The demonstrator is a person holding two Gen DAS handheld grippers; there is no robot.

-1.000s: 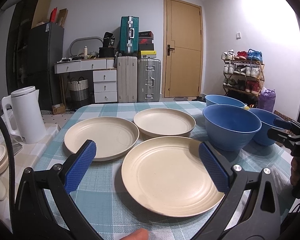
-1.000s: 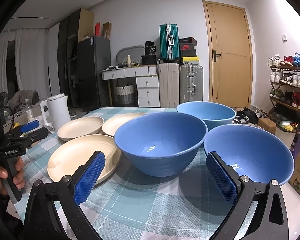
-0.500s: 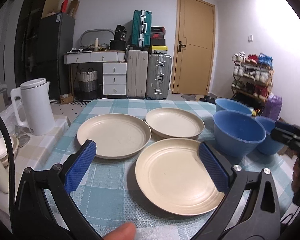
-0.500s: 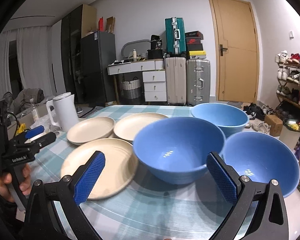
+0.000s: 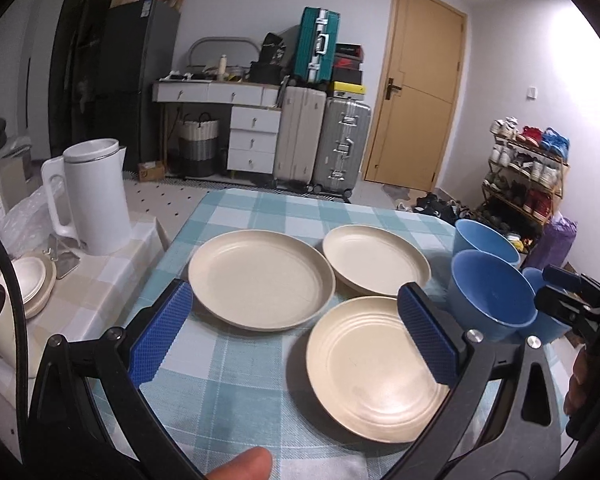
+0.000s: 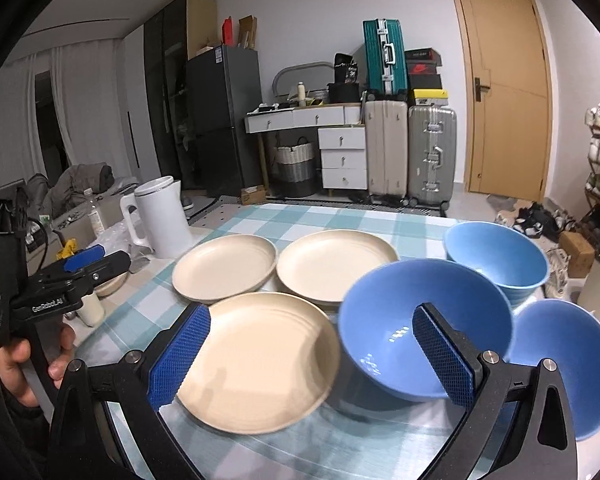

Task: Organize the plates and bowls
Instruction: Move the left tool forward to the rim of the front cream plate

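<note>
cream plates, three: near plate point(image 5: 374, 368), left plate point(image 5: 260, 278), far plate point(image 5: 374, 260), close together on checked tablecloth point(image 5: 228, 364). three blue bowls at right: middle bowl point(image 6: 424, 324), far bowl point(image 6: 498, 256), near bowl point(image 6: 564, 360). left gripper point(image 5: 296, 338) jaws spread, holding nothing, above plates. right gripper point(image 6: 310, 358) jaws spread, holding nothing. white kettle point(image 5: 92, 196) off left.

White electric kettle point(image 5: 94, 196) on side counter, far left of left tongs. Checked tablecloth point(image 5: 256, 212) beneath and ahead. Beyond, straight ahead: white drawer desk point(image 5: 236, 120), beige suitcase point(image 5: 298, 136), silver suitcase point(image 5: 342, 144), teal suitcase point(image 5: 315, 50) on top. Wooden door point(image 5: 416, 84) ahead-right; shoe rack point(image 5: 528, 172) far right.
</note>
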